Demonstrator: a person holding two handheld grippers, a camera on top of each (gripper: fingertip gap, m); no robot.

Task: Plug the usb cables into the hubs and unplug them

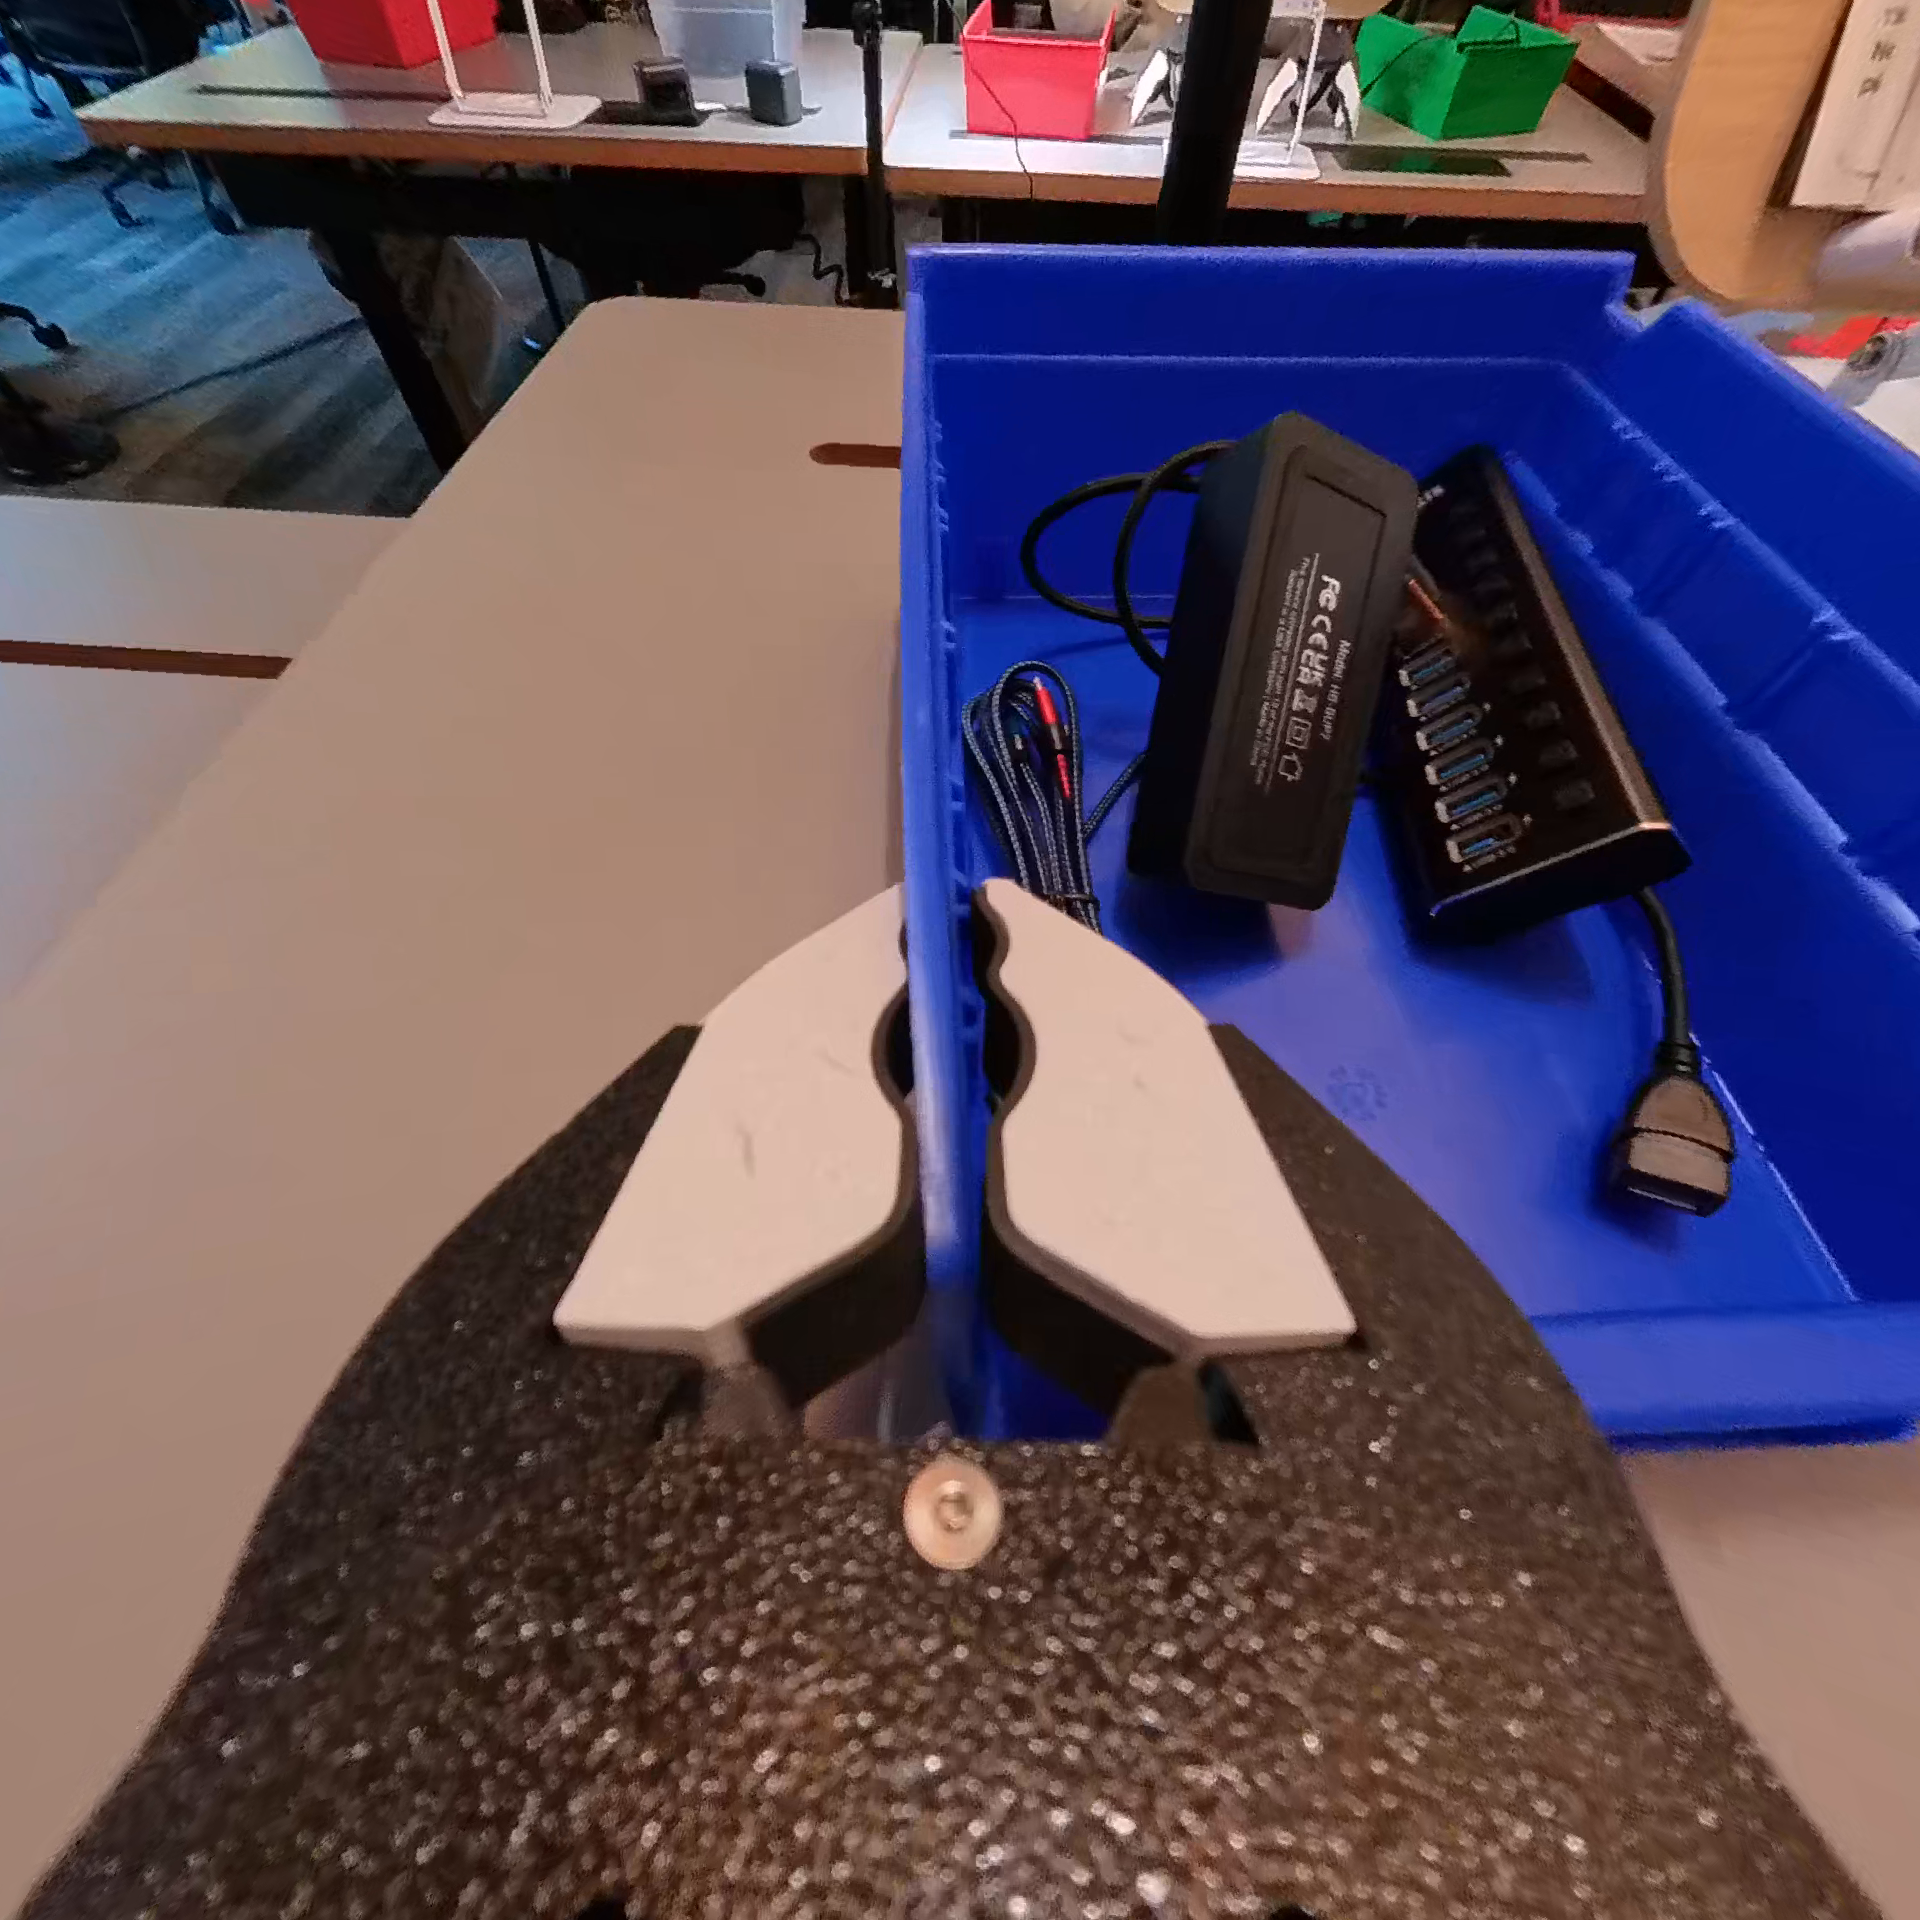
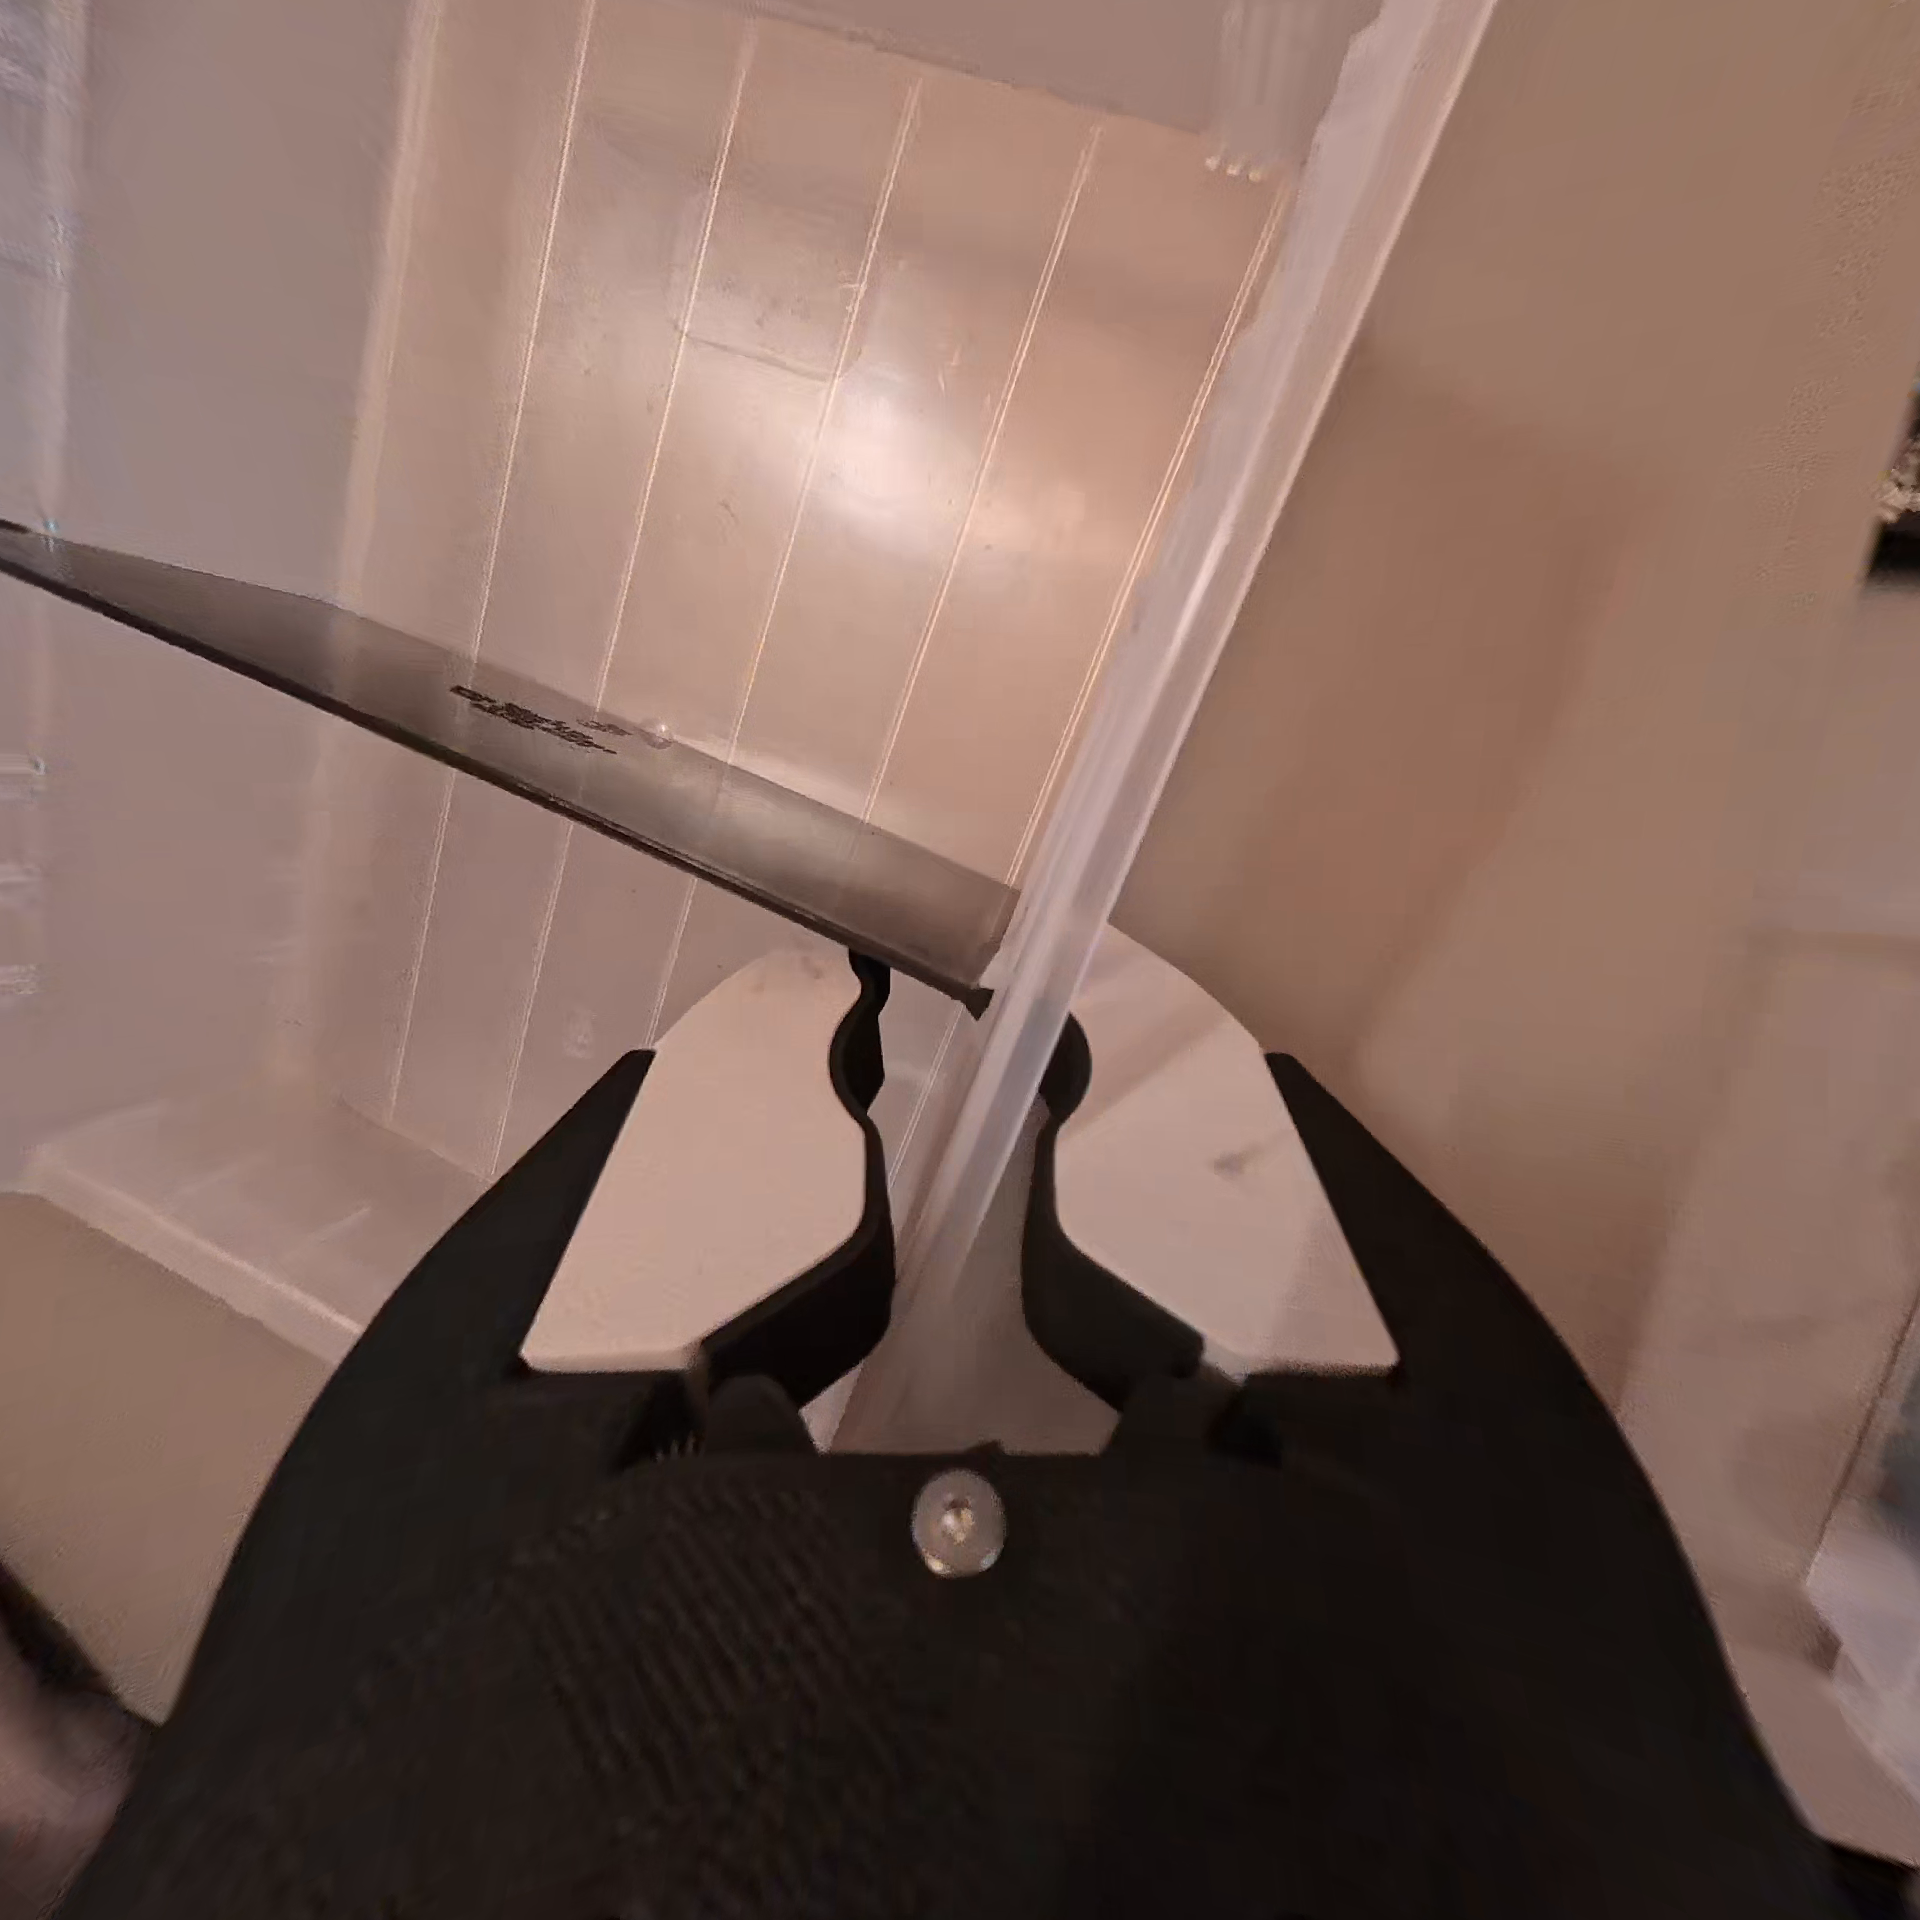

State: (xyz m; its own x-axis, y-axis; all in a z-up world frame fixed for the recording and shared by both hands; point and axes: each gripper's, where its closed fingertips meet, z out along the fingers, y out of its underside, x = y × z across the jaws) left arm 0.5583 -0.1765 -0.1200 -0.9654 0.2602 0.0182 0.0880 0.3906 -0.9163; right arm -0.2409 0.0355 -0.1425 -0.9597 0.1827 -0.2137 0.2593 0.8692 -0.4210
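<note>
In the left wrist view my left gripper [image 1: 940,935] is shut on the left wall of a blue bin [image 1: 1247,301]. Inside the bin lie two black USB hubs: one turned bottom-up [image 1: 1273,665] leaning on another with blue ports [image 1: 1527,717]. A braided blue and red cable [image 1: 1029,769] is coiled at the bin's left, and a black cable with a USB socket end [image 1: 1673,1143] lies at the right. In the right wrist view my right gripper [image 2: 961,997] is shut on the right wall of a clear plastic bin [image 2: 1164,644] crossed by a dark divider strip [image 2: 520,707].
The blue bin stands on a beige table [image 1: 520,831]. Behind are more tables with red bins [image 1: 1034,73], a green bin [image 1: 1465,73] and a black pole [image 1: 1205,114]. The clear bin's inside shows nothing but the divider.
</note>
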